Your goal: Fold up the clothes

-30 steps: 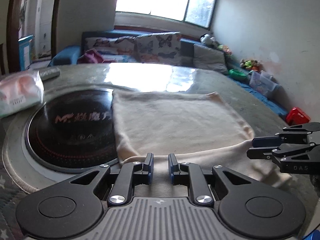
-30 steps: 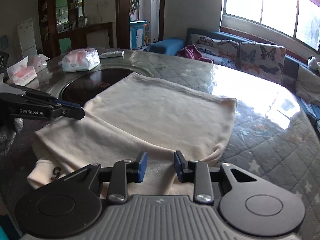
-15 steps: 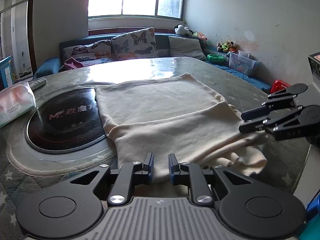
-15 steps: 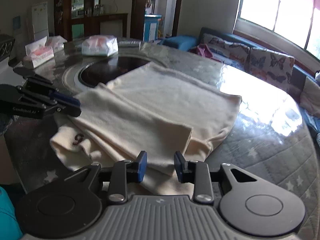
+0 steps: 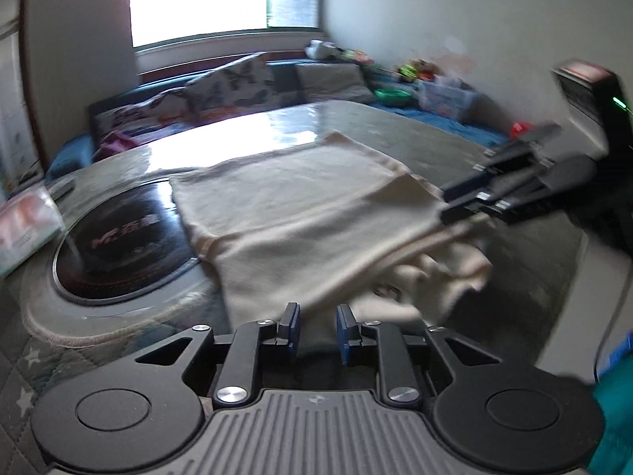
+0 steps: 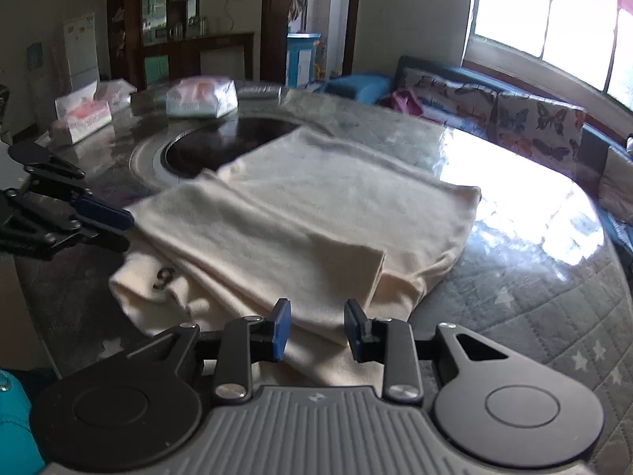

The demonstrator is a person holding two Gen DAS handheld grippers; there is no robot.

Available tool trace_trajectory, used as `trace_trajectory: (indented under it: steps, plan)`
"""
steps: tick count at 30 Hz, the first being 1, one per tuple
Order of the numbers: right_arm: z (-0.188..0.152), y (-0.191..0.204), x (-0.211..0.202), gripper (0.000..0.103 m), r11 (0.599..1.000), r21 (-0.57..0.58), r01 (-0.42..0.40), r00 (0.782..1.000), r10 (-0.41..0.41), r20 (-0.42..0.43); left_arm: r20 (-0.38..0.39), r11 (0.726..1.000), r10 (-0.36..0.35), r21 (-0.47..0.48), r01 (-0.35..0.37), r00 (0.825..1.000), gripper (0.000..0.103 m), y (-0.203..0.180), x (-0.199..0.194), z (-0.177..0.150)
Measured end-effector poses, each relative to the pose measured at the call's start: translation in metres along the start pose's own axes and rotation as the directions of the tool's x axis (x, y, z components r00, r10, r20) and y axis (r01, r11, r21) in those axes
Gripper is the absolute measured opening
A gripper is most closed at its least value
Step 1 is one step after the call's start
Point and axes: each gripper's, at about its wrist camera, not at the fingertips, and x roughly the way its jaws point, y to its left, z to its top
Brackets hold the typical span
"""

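Note:
A cream garment (image 5: 300, 213) lies partly folded on the round table, with its near part doubled over the flat far part; it also shows in the right wrist view (image 6: 316, 217). My left gripper (image 5: 315, 326) is open, just short of the garment's near edge, holding nothing. My right gripper (image 6: 315, 326) is open over the near folded edge, with cloth seen between its fingers but not pinched. The right gripper also shows in the left wrist view (image 5: 449, 202), at the garment's right edge. The left gripper shows in the right wrist view (image 6: 122, 225), at the garment's left corner.
A black round hotplate (image 5: 118, 237) sits in the table (image 6: 534, 297), partly under the garment. Tissue packs (image 6: 201, 97) lie at the far side. A sofa with butterfly cushions (image 6: 514, 111) and windows stand behind. A dark device with a green light (image 5: 593, 111) is at the right.
Both grippers have drawn back toward the near table edge. The garment's near part has been folded over and now lies bunched at the near edge. The jaws have stayed open.

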Motion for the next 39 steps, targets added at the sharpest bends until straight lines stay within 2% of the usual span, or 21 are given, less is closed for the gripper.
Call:
trace_trajectory:
  steps: [1,6,14,17,18,19,21,24,29,32,34,35,36,37,39]
  plan:
    - [-0.002,0.000,0.002,0.029,1.000,-0.002,0.001,1.000,-0.001,-0.006,-0.003,1.000,-0.005,0.031,0.005,1.000,0.029,-0.005,0.000,-0.002]
    - [0.001,0.002,-0.008,0.029,1.000,-0.015,-0.014,1.000,0.014,0.002,0.016,0.985,-0.006,0.170,0.003,1.000,0.039,-0.024,0.003,-0.007]
    - [-0.006,0.015,-0.021,0.037,0.991,-0.135,0.006,0.999,-0.011,-0.034,0.074,0.948,-0.016,0.319,-0.008,0.997,0.039,-0.047,0.015,-0.012]
    - [-0.012,0.021,-0.027,0.047,0.979,-0.203,0.015,0.999,-0.022,-0.031,0.091,0.953,-0.023,0.302,-0.006,0.996,0.029,-0.043,0.016,-0.010]
    - [-0.014,0.024,-0.029,0.052,0.973,-0.230,0.016,0.999,-0.023,-0.029,0.097,0.956,-0.025,0.295,-0.005,0.995,0.019,-0.041,0.016,-0.009]
    - [-0.016,0.028,-0.031,0.052,0.967,-0.255,0.012,0.999,-0.020,-0.028,0.102,0.958,-0.026,0.287,-0.004,0.994,0.012,-0.040,0.016,-0.008]
    - [-0.019,0.033,-0.033,0.055,0.954,-0.301,-0.003,1.000,-0.006,-0.029,0.113,0.962,-0.030,0.272,-0.002,0.993,0.009,-0.036,0.017,-0.006]
    - [-0.024,0.041,-0.034,0.068,0.930,-0.368,-0.013,1.000,0.007,-0.019,0.123,0.979,-0.043,0.201,0.017,0.991,0.008,-0.024,0.017,0.002]
    - [-0.027,0.052,-0.024,0.069,0.896,-0.445,-0.007,1.000,0.020,0.024,0.136,0.997,-0.052,0.065,0.044,0.989,0.008,0.002,0.017,0.022]
    - [-0.023,0.052,-0.015,0.064,0.897,-0.441,-0.013,0.998,0.036,0.043,0.135,0.998,-0.064,0.032,0.060,0.989,0.008,0.009,0.018,0.029]
    - [-0.019,0.050,-0.009,0.053,0.903,-0.429,-0.017,0.998,0.044,0.052,0.133,0.998,-0.062,0.024,0.059,0.989,0.008,0.010,0.017,0.031]
    - [-0.016,0.047,-0.006,0.051,0.911,-0.412,-0.021,0.998,0.045,0.048,0.130,0.998,-0.062,0.022,0.059,0.990,0.008,0.010,0.017,0.032]
    - [-0.012,0.044,-0.004,0.044,0.918,-0.396,-0.030,0.998,0.052,0.043,0.127,0.998,-0.062,0.020,0.060,0.990,0.008,0.010,0.018,0.032]
    - [-0.008,0.040,-0.002,0.031,0.927,-0.372,-0.048,0.997,0.065,0.033,0.125,0.998,-0.064,0.024,0.062,0.990,0.008,0.010,0.018,0.031]
    - [0.000,0.030,0.000,0.020,0.946,-0.311,-0.088,0.995,0.095,0.008,0.122,0.997,-0.065,0.041,0.060,0.990,0.011,0.007,0.016,0.028]
